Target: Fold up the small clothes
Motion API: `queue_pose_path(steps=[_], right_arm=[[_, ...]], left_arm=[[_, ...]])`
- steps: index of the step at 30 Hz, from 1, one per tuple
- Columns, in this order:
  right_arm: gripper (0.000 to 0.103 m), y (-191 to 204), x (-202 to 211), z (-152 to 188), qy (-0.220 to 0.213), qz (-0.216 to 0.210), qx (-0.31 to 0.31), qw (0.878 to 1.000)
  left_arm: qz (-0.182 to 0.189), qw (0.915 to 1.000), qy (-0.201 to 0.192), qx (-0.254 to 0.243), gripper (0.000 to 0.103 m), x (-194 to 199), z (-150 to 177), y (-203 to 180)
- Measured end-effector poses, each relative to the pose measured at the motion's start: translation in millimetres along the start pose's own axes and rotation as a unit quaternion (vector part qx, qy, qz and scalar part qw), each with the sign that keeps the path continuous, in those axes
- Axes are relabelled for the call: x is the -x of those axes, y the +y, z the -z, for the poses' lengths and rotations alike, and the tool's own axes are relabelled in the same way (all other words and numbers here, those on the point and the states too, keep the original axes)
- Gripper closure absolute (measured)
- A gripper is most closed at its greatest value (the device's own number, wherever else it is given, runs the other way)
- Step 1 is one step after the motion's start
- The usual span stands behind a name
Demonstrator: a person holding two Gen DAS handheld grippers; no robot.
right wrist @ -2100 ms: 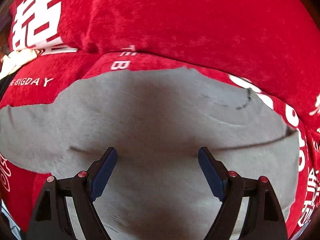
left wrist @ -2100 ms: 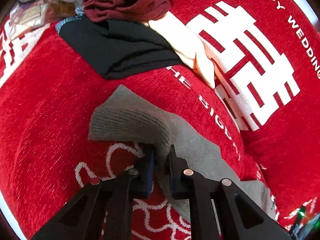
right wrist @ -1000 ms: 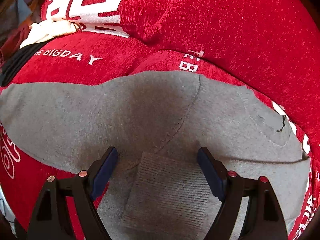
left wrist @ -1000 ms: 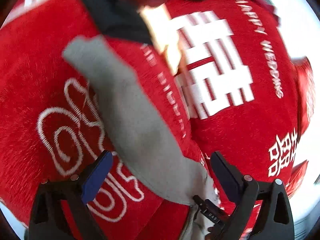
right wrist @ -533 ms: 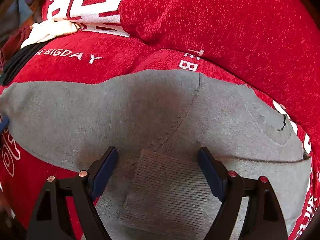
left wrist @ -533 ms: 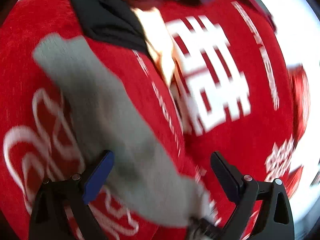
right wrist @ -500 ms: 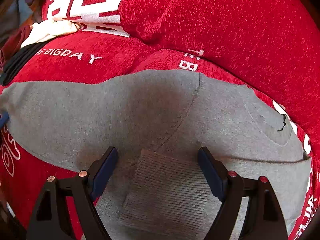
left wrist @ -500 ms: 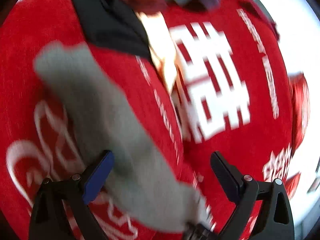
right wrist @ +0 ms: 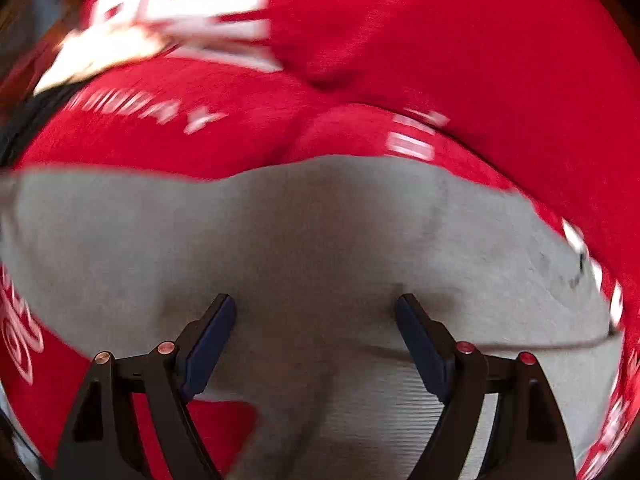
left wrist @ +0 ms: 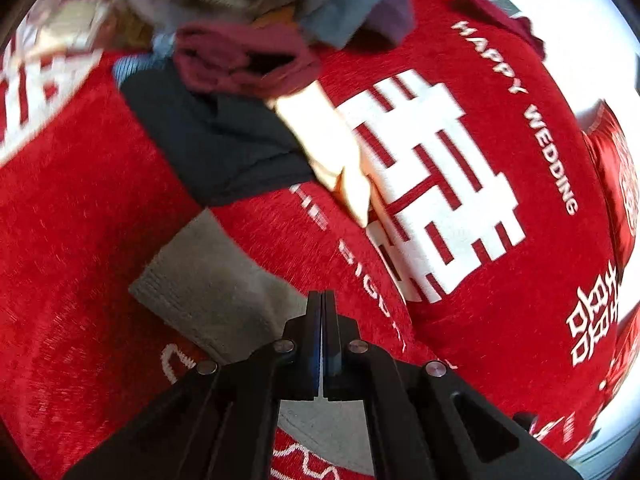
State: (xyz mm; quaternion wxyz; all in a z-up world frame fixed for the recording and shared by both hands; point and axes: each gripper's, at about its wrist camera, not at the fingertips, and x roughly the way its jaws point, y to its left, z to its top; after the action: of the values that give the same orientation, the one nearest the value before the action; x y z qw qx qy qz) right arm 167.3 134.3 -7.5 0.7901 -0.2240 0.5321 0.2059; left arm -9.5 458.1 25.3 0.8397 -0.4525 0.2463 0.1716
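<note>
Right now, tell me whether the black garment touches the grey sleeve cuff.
Apart. The left wrist view shows a strip of red cloth between the black garment and the grey sleeve cuff.

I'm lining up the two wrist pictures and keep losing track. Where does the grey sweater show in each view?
Left wrist view: the grey sweater shows as a ribbed cuff and sleeve at lower left, running under the shut left tool.
Right wrist view: the grey sweater fills the middle and bottom, lying between the fingers of the open right tool.
Shared landmark: the red blanket with white lettering.
</note>
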Motion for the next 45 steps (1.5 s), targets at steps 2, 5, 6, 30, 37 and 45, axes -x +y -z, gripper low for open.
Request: queue_pose_path(steps=[2,5,6,30,37,45], right_arm=[[0.018,21,4,4,-0.009,-0.007,0.054,0.998],[0.018,29,12,10,-0.023,0.002,0.067,0.997],[0.018,26,13,11,-0.022,-0.002,0.063,0.998],[0.017,-12,11,25,-0.019,-0.036,0.004,0.999],[0.018,-11,11,26,-0.021,-0.038,0.002,0.999],[0.017,-12,12,28,-0.025,-0.04,0.001,0.999]], left_arm=[[-0.017,0.9997,0.008,0.012,0.102,6,-2,7],[-0.015,0.9985,0.034,0.039,0.102,5,-5,32],[-0.023,0.9981,0.038,0.041,0.102,3,-8,37],[-0.032,0.9936,0.031,0.104,0.103,44,6,59],[-0.141,0.9886,0.0,0.051,0.019,66,13,30],[-0.114,0.9904,0.034,0.07,0.003,57,7,38]])
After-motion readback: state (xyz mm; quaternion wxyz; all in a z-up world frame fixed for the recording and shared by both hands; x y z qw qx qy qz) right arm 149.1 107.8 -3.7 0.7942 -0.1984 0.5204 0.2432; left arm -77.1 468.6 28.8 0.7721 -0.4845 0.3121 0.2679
